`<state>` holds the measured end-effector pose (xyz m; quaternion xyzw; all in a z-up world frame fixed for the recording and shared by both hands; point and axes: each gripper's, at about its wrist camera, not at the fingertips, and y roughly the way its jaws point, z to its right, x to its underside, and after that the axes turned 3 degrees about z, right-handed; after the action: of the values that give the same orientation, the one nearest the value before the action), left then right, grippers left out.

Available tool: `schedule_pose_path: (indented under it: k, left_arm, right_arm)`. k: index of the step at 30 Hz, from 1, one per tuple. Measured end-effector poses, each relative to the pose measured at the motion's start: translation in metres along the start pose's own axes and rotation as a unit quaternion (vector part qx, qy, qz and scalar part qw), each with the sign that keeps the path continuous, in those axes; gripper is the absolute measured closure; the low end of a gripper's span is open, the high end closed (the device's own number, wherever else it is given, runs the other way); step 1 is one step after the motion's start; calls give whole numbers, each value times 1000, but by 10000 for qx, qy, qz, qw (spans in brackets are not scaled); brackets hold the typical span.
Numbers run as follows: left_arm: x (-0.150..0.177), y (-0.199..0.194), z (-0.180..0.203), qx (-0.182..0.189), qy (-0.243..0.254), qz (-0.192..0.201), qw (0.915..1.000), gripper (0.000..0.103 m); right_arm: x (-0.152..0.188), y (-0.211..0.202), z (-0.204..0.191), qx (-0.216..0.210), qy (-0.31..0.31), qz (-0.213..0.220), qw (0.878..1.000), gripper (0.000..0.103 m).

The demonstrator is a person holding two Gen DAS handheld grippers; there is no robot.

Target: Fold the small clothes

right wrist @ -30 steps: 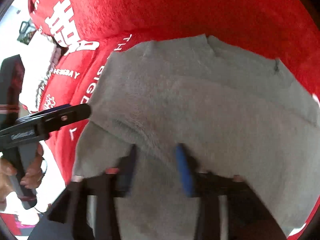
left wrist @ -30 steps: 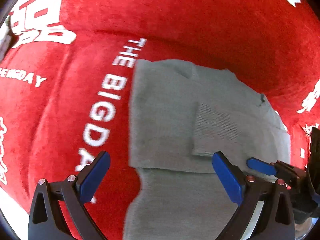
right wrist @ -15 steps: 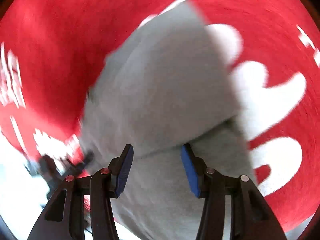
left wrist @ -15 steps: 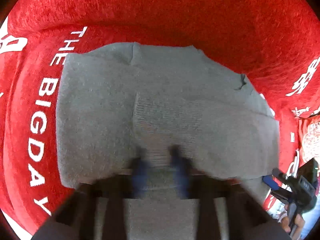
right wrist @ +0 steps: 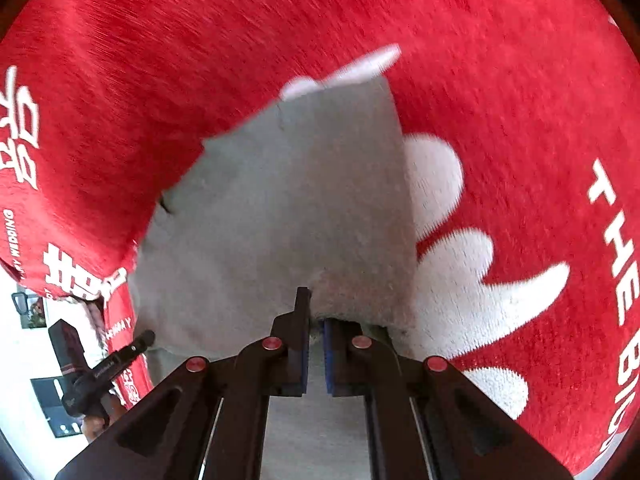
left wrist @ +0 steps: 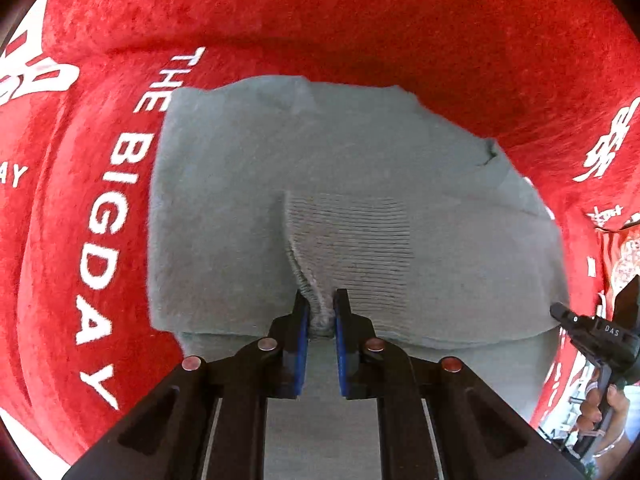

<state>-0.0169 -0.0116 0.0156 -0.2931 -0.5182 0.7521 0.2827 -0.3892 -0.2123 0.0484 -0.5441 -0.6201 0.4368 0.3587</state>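
A small grey knit sweater (left wrist: 248,208) lies partly folded on a red plush cover (left wrist: 360,20) with white lettering. A sleeve with a ribbed cuff (left wrist: 352,240) lies across its body. My left gripper (left wrist: 321,312) is shut on the ribbed cuff's near edge. In the right wrist view the sweater (right wrist: 280,208) lies on the red cover (right wrist: 120,80). My right gripper (right wrist: 316,316) is shut on the sweater's near folded edge. Each gripper shows at the edge of the other's view: the right one (left wrist: 592,332) and the left one (right wrist: 108,364).
The red cover has white print, "THE BIGDAY" (left wrist: 116,200) at the left and white heart-like shapes (right wrist: 452,256) beside the sweater. A white surface with dark items (right wrist: 36,360) shows beyond the cover's edge at the lower left.
Both grippers were open a second ago. The left one moved right over the sleeve and closed on its cuff. The right one swung round to another side of the sweater and closed on its edge.
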Motion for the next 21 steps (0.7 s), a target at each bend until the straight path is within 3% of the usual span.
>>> schedule_pose_path:
  k: [4,7,10,12,13,15,19,20,21]
  left_arm:
    - [3,-14,-13,-458,145,41,9988,89]
    - [2,-21,-18,-626,102,5,9980,89]
    - [1,-32,-22,-690,49,44,9976,89]
    - [-1,-38,-19,-686,42,148,9975,89]
    - [-4,-39,-15,-674,73,209,9975,89]
    - [-8,-37,-6,-673,174,238,9973,89]
    - [-14,-17,19,-734,375,195,9964,89]
    - [-15,-10,23,-779,413,155,9960,89]
    - [-13,-6,24,-815,434,132,9956,89]
  right_arm:
    - [12,9,4,21,129,-208,9997,92]
    - [18,-1,-2,361,-24,-183,9992,82]
    - [21,-30,-10,505,-445,242,9974,77]
    - [11,-40,-5,494,-323,496,9970,41]
    - [4,-37,-3,449,-192,535,9974,39]
    - [-16,-26,11,242,284,550,9978,40]
    - [-45,0,21,-164,640,418,9969,46]
    - [-51,9,24,-224,750,309,9964,49]
    - [-54,14,27,-250,867,247,9956,67]
